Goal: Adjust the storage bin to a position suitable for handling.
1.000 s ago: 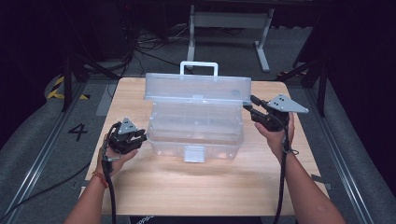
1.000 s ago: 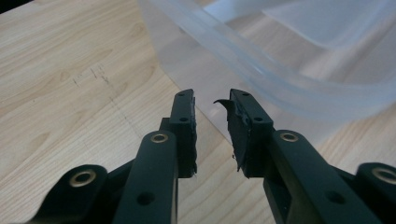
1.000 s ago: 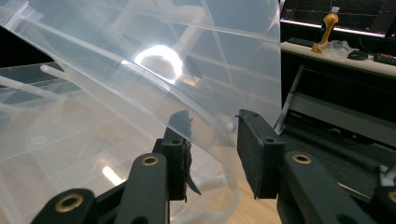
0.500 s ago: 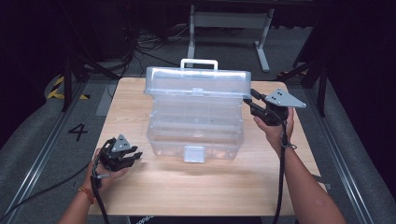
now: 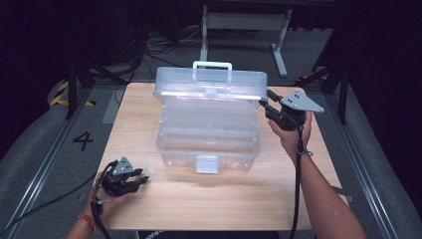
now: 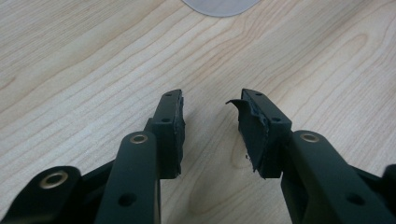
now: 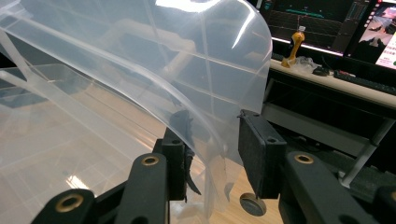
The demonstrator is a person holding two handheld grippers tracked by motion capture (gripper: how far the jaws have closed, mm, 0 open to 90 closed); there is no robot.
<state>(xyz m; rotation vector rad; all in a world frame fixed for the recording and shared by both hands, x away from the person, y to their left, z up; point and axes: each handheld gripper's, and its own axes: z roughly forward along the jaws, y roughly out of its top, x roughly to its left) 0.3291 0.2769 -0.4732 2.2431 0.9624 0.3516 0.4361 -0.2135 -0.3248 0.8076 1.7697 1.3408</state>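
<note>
A clear plastic toolbox [image 5: 209, 139] stands mid-table, its lid [image 5: 211, 84] tipped up at the back with a white handle [image 5: 212, 64] on top. My right gripper [image 5: 266, 103] is at the lid's right corner. In the right gripper view the lid's curved edge [image 7: 140, 56] runs between the jaws of my right gripper [image 7: 212, 121], which are shut on it. My left gripper [image 5: 139, 180] hovers low over the table's near left corner, away from the box. Its jaws have just been opening, and in the left gripper view my left gripper [image 6: 210, 100] has only bare wood between them.
The wooden table [image 5: 224, 199] has free room in front of the box. A grey latch [image 5: 207, 163] sits on the box's front. A pale round patch [image 6: 219, 4] lies ahead of the left jaws. Monitors [image 7: 327, 18] stand beyond the right side.
My left gripper has left the box's left side, moved toward the near left corner of the table and sunk, its jaws wider apart. The right gripper and lid have stayed put.
</note>
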